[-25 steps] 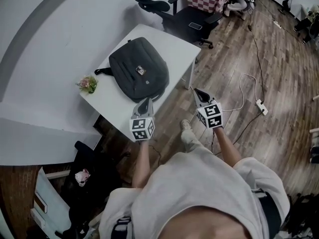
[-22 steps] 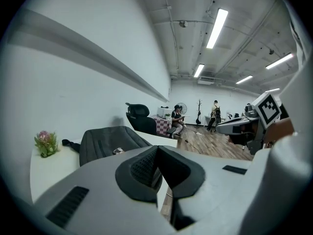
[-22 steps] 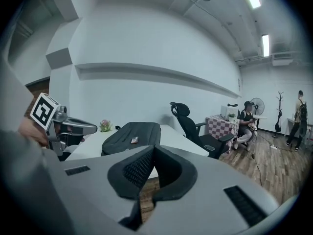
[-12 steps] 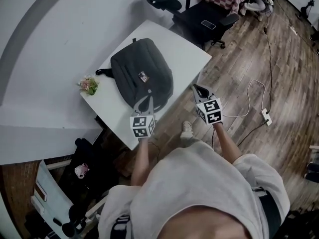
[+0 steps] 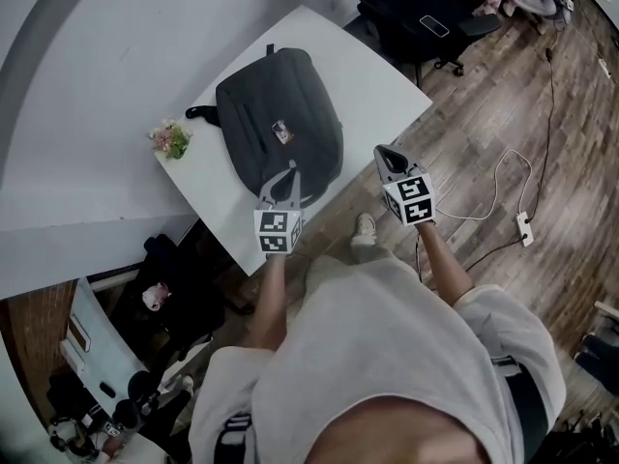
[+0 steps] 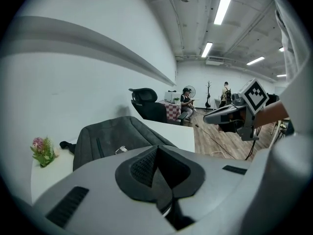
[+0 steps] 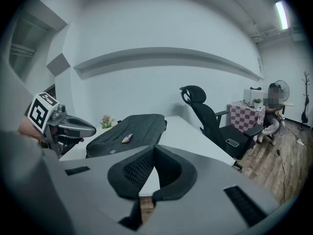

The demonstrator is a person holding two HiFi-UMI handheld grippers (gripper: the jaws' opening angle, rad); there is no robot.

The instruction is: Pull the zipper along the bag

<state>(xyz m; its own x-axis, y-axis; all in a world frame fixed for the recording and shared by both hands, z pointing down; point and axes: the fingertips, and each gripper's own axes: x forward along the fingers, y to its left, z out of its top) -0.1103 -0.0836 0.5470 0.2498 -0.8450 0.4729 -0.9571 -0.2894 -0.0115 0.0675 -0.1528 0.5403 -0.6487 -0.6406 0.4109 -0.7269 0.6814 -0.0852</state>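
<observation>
dark grey bag (image 5: 280, 114) lies on the white table (image 5: 372, 75), the closed, empty left claw (image 5: 283, 177) near its end at the near edge, the closed, empty right claw (image 5: 383, 153) off the table's edge.

One white table (image 5: 377, 75) stood against a pale wall (image 5: 97, 46); black office chair (image 5: 406, 8) beyond it; wood-plank floor (image 5: 580, 114); ceiling strip lights (image 6: 225, 4) were lit.

The bag (image 5: 279, 124) fills the middle of the white table (image 5: 372, 80), leaving a broad bare strip on its right. The strip on its left is narrower, and a small bunch of flowers (image 5: 169, 141) sits there close to the wall (image 5: 87, 56). Beyond the far right corner stands an office chair (image 5: 426, 13), seemingly clear of the table edge.
</observation>
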